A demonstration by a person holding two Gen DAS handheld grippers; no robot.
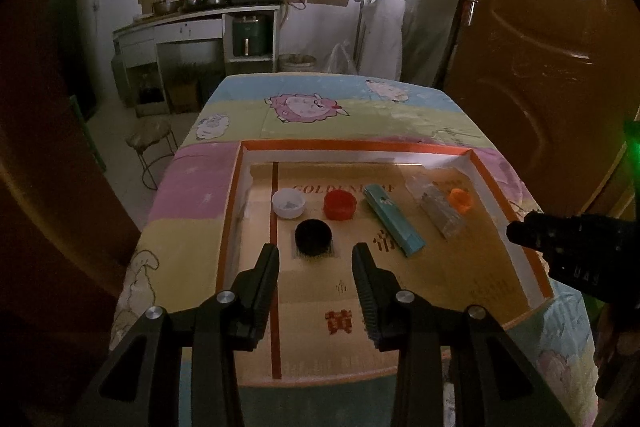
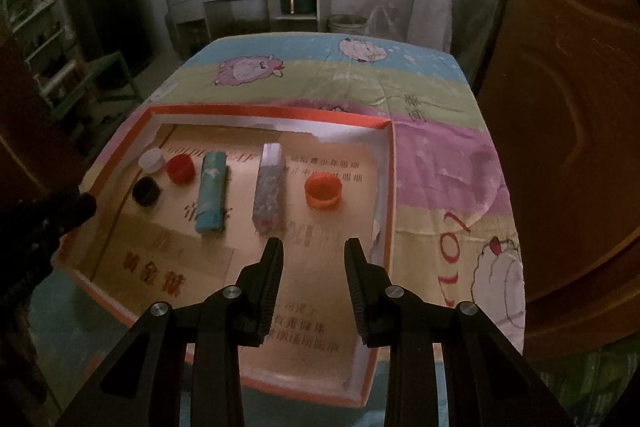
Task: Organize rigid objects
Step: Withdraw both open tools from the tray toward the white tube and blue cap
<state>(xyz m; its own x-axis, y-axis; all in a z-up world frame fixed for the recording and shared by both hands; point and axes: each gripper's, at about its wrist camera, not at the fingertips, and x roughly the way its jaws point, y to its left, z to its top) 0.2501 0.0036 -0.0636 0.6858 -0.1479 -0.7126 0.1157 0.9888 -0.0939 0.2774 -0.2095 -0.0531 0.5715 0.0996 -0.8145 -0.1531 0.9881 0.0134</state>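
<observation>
A shallow cardboard tray [image 1: 360,145] [image 2: 260,115] with an orange rim lies on the table. Inside it, from left to right, sit a white cap [image 1: 288,202] [image 2: 152,161], a red cap [image 1: 340,204] [image 2: 181,167], a teal box [image 1: 394,219] [image 2: 211,193], a grey box [image 1: 440,213] [image 2: 269,187] and an orange cap [image 1: 460,199] [image 2: 323,190]. A black cap [image 1: 314,237] [image 2: 146,191] rests in front of the white one. My left gripper [image 1: 316,255] hovers open just short of the black cap, nothing between its fingers. My right gripper [image 2: 314,249] is open and empty over the tray's near part, below the grey box.
The table wears a pastel striped cloth with cartoon sheep [image 1: 308,107] [image 2: 248,69]. A brown door [image 1: 560,67] stands close on the right. A metal stool [image 1: 152,139] is left of the table. A kitchen counter with pots [image 1: 208,7] lines the far wall.
</observation>
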